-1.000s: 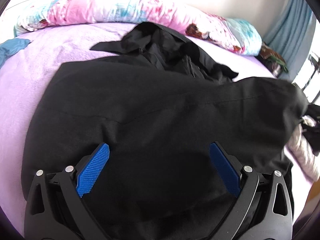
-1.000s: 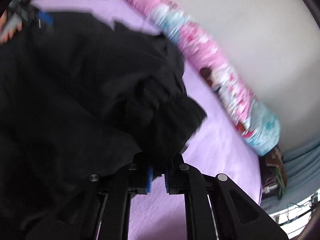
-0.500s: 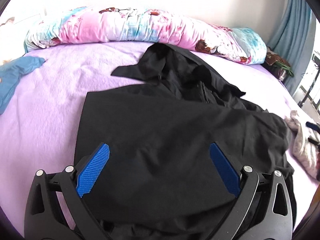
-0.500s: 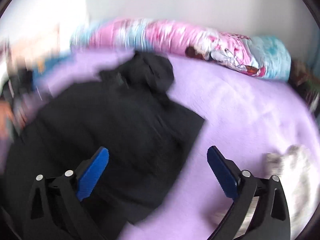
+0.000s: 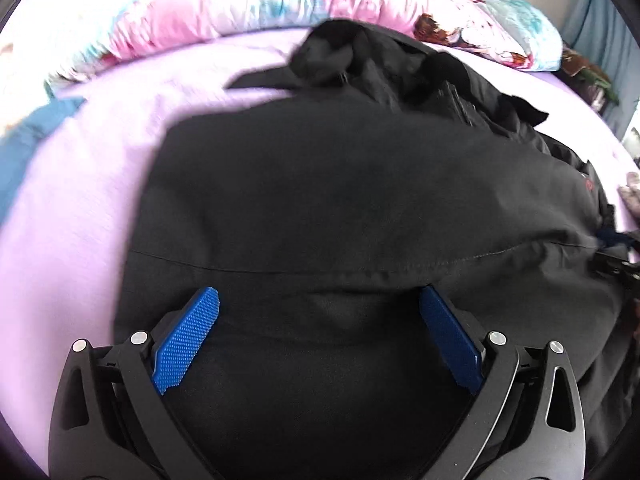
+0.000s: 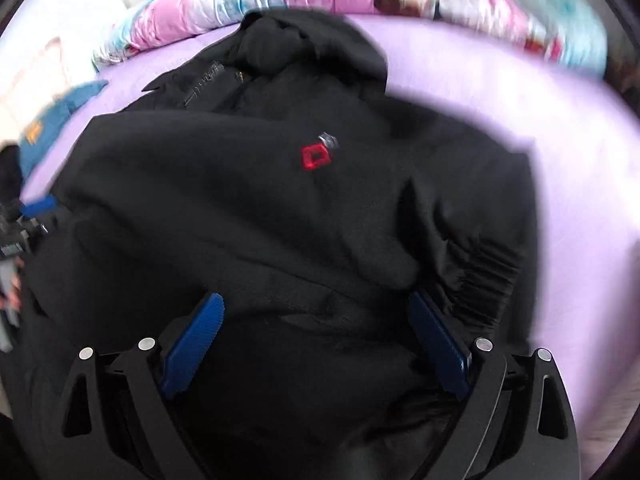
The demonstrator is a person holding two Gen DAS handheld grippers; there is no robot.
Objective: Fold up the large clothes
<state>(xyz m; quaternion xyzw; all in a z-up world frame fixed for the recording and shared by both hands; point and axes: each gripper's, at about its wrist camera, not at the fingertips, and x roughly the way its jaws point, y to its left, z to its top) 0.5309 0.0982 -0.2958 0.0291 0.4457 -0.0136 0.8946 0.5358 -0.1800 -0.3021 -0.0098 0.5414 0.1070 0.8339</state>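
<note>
black jacket (image 5: 360, 208) lay spread on the lilac bedsheet (image 5: 80, 184), hood end twd the floral pillow (image 5: 248, 4). left gripper (image 5: 318, 330) over it, jaws wide apart, nothing clamped. right gripper (image 6: 316, 332) jaws had just been opening, wide over jacket, red logo (image 6: 315, 157) ahead.

Jacket (image 5: 360, 208) spread flat on the bed (image 5: 80, 184), hood end toward the long pillow (image 5: 256, 4) behind it. Bunched cloth (image 5: 24, 140) off to the jacket's left, another crumpled bit (image 5: 630, 196) just beside its right edge.
</note>
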